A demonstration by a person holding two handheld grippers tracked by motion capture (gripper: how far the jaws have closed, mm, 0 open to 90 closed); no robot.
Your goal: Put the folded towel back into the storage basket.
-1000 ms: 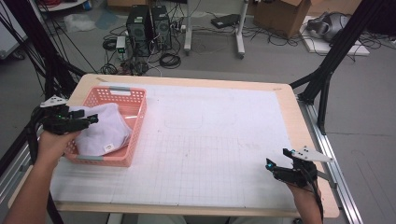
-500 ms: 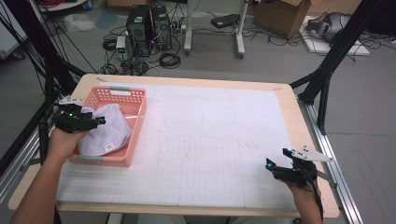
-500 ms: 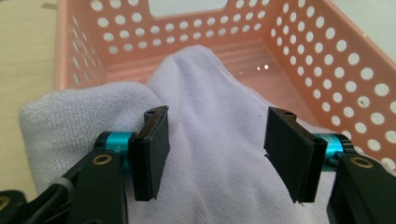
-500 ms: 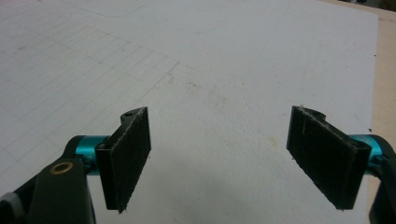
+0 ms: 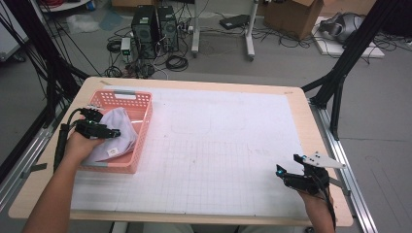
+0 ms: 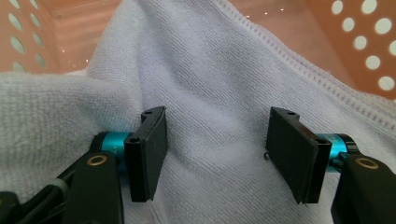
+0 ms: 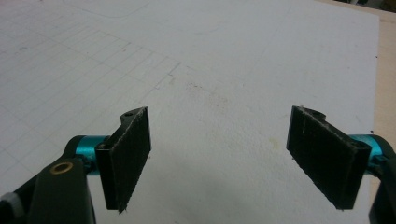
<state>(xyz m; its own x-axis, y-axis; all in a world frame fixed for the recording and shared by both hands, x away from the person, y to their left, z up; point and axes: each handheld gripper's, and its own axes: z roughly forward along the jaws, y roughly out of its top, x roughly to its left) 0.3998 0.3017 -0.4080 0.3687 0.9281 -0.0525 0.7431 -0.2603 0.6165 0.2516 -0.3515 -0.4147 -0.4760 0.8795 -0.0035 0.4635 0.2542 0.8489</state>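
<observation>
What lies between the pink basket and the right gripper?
Nothing: in the high view, bare white gridded mat runs from the pink basket to the right gripper.

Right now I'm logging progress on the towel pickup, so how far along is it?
Early stage. Done: the left gripper has reached the white towel lying in the pink basket, its jaws straddling a fold; they have just been opening a little. In hand: closing on the cloth, since the pads do not yet pinch it. Left: gripping and lifting it out. The right gripper waits open over the gridded mat.
</observation>
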